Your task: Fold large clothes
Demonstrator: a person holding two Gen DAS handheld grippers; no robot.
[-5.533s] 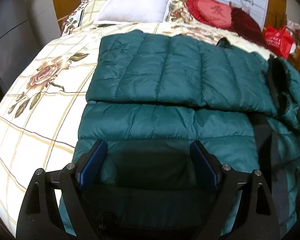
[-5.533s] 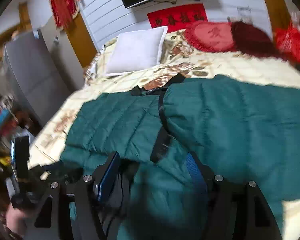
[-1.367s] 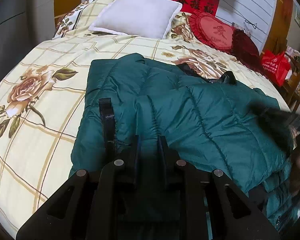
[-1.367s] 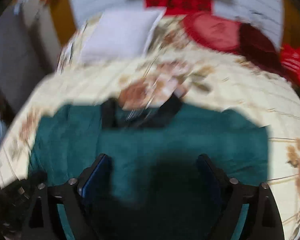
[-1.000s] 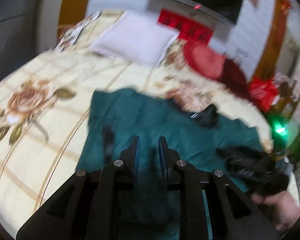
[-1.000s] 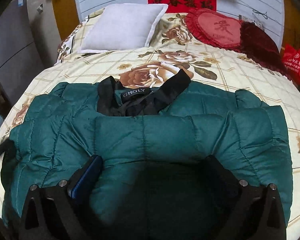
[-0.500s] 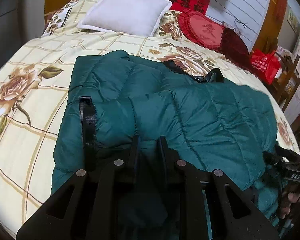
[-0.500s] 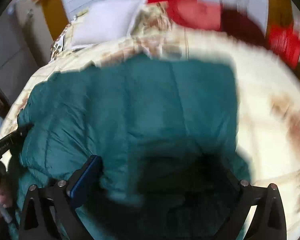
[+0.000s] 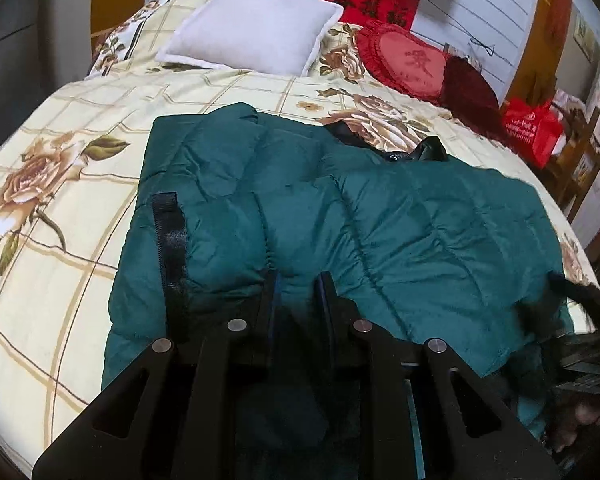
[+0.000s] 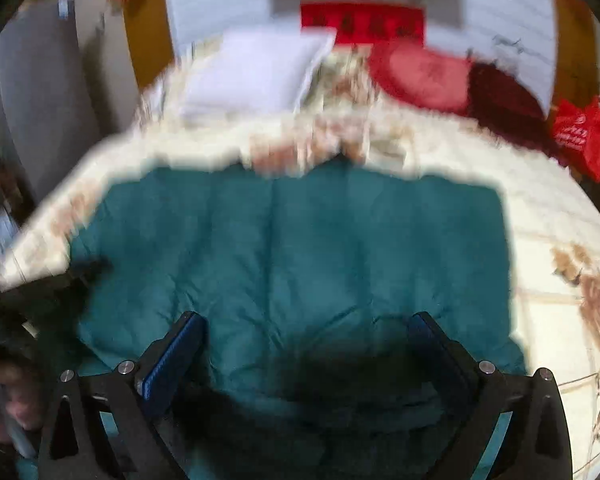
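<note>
A dark green quilted jacket [image 9: 380,216] lies folded on the bed, its black collar [image 9: 428,150] peeking out at the far edge and a black strap [image 9: 170,240] on its left side. My left gripper [image 9: 297,282] is shut on a fold of the jacket's near edge, with fabric pinched between the narrow jaws. In the blurred right wrist view the jacket [image 10: 300,240] fills the middle. My right gripper [image 10: 306,332] hangs over its near part, open wide, with nothing pinched between its blue pads [image 10: 172,356].
The bed has a cream floral sheet [image 9: 60,168]. At its head lie a white pillow [image 9: 252,40], a red heart cushion [image 9: 408,62] and a dark red cushion [image 9: 468,88]. A red bag [image 9: 532,128] stands to the right. A hand [image 9: 580,428] shows at the lower right.
The left gripper has sunk toward the bed with the jacket fold in it, then held still. The right gripper has slid sideways over the jacket, and its view is now blurred.
</note>
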